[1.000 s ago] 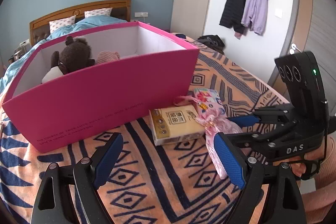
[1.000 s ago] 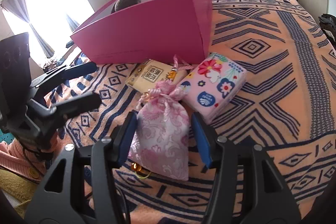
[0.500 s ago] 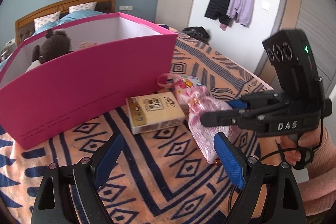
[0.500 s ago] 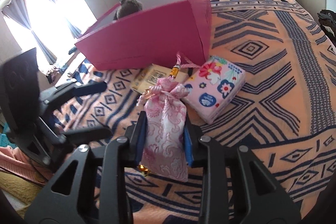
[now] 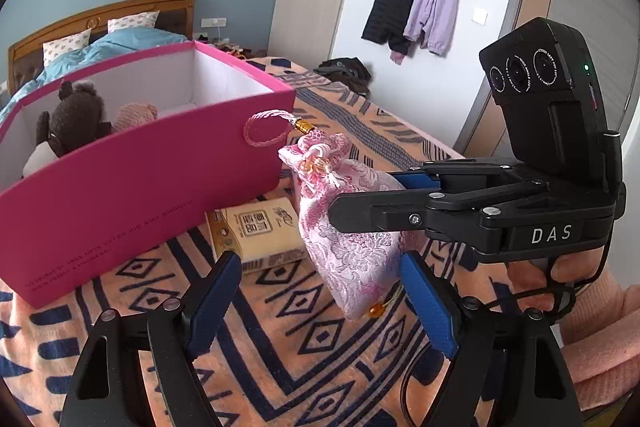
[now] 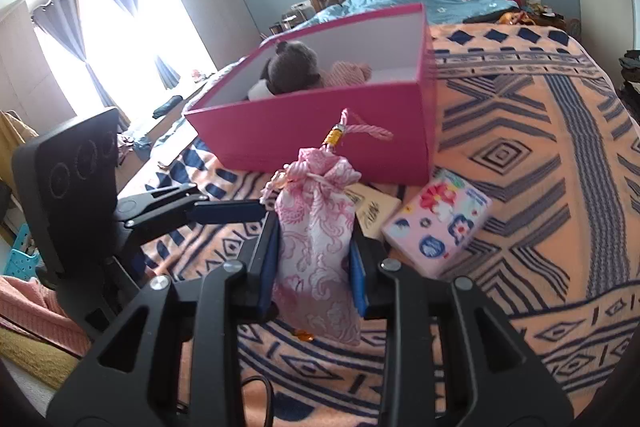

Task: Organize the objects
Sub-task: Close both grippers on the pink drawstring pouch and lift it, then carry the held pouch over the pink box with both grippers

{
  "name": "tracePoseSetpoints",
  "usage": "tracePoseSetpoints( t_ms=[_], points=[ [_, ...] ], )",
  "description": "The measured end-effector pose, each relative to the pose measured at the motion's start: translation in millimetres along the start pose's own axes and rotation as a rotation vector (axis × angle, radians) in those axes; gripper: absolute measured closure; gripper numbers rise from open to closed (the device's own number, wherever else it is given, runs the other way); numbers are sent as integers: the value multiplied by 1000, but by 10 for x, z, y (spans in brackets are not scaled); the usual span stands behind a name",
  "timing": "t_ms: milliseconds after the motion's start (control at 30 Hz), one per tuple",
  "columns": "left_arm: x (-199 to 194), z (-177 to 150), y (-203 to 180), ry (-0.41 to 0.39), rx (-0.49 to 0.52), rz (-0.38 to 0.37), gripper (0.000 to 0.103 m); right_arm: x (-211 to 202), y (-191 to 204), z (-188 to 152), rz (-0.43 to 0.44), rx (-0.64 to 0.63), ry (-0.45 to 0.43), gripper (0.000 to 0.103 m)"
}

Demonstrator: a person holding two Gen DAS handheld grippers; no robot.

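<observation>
Bright daylight from window [image 6: 100,39], glare there; fisheye bending, dark corners.

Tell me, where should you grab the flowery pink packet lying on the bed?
Grip the flowery packet across its two long edges, coming down from above. It lies flat on the blanket, one corner beside the beige box, so its long sides are the easiest for open jaws.
</observation>
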State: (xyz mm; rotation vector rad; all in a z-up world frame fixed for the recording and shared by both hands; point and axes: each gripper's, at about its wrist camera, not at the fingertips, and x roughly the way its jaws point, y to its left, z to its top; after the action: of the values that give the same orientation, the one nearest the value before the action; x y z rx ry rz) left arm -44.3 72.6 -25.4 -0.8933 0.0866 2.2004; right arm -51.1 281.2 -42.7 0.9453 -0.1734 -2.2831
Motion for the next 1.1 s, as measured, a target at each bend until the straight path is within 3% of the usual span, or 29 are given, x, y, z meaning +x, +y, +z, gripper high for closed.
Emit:
tracePoseSetpoints(
  t_ms=[100,167,300,367,533,1100],
  points=[
    [-45,35,22,-16,-8,1,22,-4,58,62,13,-14,-20,70],
    [-69,52,41,-19,-15,-10,32,-15,92,99,17,-24,-35,70],
    [-147,87,69,-40,-20,-12,36,-25,174,181,25,-47,-57,70],
    [-182,112,71,-50,-17,-27,44,-36,215,225,25,-63,-69,70],
    [-265,211,32,-79,18,-33,51,-97,309,332,41,-97,-104,70],
    [-338,577,236,-125,53,44,57,-11,283,762,78,-119,-149,70]
  ],
)
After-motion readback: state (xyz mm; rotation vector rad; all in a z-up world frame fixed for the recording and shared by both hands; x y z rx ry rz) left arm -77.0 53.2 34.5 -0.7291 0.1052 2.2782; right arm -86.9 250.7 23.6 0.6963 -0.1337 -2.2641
